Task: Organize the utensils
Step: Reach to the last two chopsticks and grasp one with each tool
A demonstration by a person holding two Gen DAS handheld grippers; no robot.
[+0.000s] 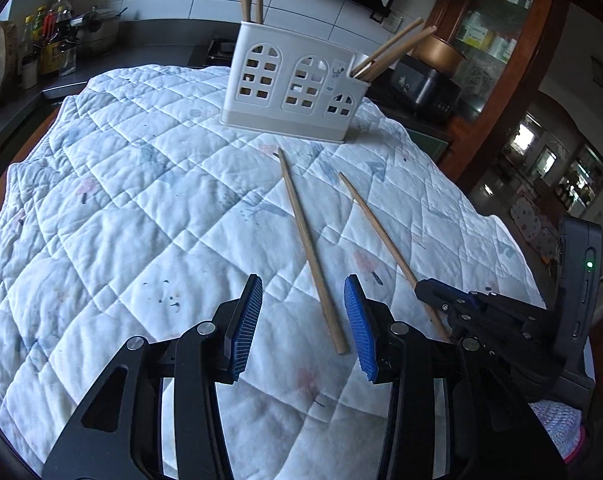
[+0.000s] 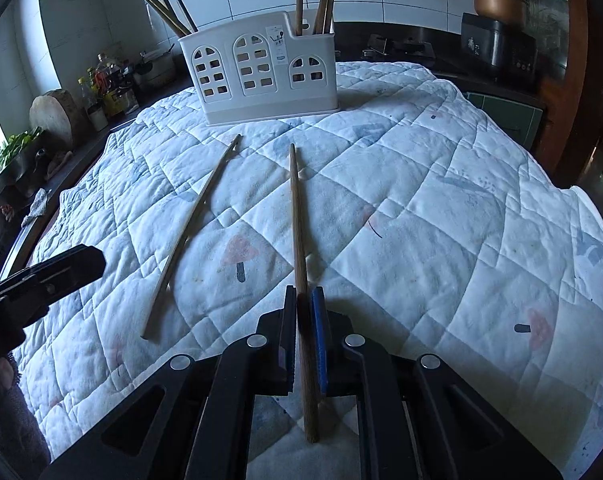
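Observation:
A white utensil holder (image 1: 293, 88) (image 2: 257, 76) with arched cut-outs stands at the far side of the quilted cloth, with several wooden chopsticks upright in its end compartments. Two loose chopsticks are on the cloth. One chopstick (image 1: 313, 252) (image 2: 181, 248) lies flat, its near end between the fingers of my left gripper (image 1: 303, 280), which is open with its blue pads clear of the stick. My right gripper (image 2: 303, 292) (image 1: 425, 290) is shut on the other chopstick (image 2: 297, 220) (image 1: 377, 228), near its thick end; its tip points toward the holder.
The white quilted cloth (image 1: 121, 220) covers a round table. Behind it a dark counter carries bottles (image 1: 49, 40), a pot and a black cooker (image 1: 425, 84). A wooden glass-front cabinet (image 1: 497, 40) stands at the right. My left gripper (image 2: 49, 276) shows at the left edge of the right wrist view.

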